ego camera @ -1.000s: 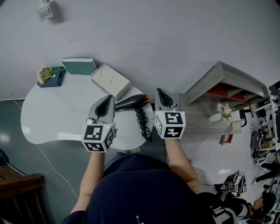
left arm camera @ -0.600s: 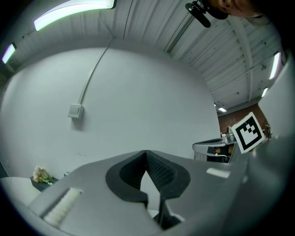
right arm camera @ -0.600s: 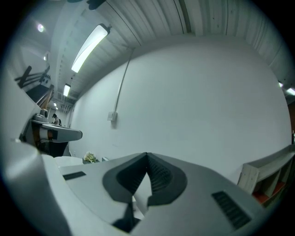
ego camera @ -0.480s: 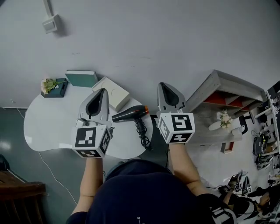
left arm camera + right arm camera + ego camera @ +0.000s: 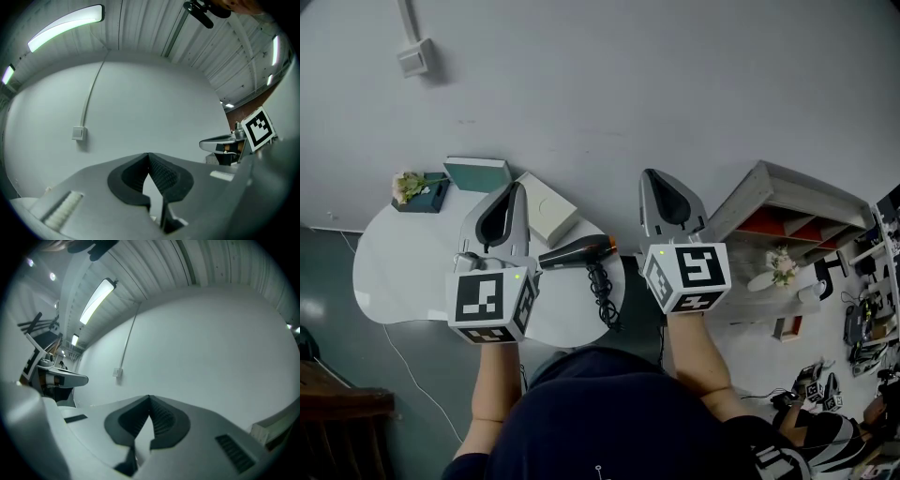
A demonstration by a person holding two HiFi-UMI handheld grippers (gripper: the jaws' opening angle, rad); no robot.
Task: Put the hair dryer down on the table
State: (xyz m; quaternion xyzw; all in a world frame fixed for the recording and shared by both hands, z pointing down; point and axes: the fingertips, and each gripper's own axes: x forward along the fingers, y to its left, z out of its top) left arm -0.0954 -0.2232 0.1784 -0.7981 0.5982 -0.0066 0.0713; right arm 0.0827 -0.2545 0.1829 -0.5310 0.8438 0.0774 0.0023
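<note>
The hair dryer (image 5: 577,251) lies on the white table (image 5: 403,272), with its cord (image 5: 602,292) beside it. The left gripper (image 5: 514,190) and right gripper (image 5: 651,176) have their jaws pressed together and empty. Both now sit higher than a second ago.

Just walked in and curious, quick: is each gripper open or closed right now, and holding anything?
Left gripper: closed, holding nothing.
Right gripper: closed, holding nothing.
The hair dryer lies on the table.
</note>
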